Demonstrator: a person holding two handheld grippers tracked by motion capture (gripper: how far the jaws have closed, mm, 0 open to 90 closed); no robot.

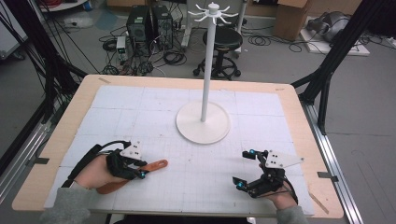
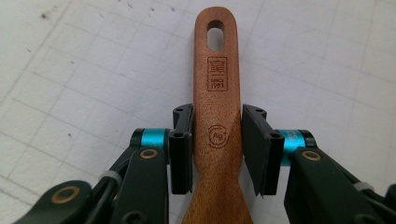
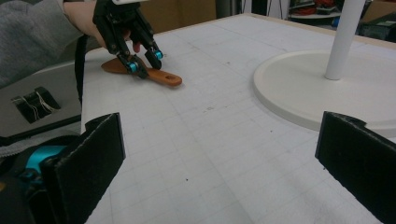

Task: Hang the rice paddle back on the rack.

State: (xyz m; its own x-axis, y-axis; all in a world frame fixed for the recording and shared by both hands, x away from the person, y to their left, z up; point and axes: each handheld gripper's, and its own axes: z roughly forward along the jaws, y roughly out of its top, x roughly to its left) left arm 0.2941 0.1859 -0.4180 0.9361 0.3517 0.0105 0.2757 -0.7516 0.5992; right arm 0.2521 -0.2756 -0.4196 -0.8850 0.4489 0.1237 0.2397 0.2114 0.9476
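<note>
Two claws are out on the counter. My left claw straddles the wooden spatula lying flat near the left front edge, pads at its handle's sides, seemingly touching. My right claw gapes wide, holding nothing, well apart.

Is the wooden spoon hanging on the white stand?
No, the wooden spoon lies flat on the table, between the left gripper's jaws.
</note>
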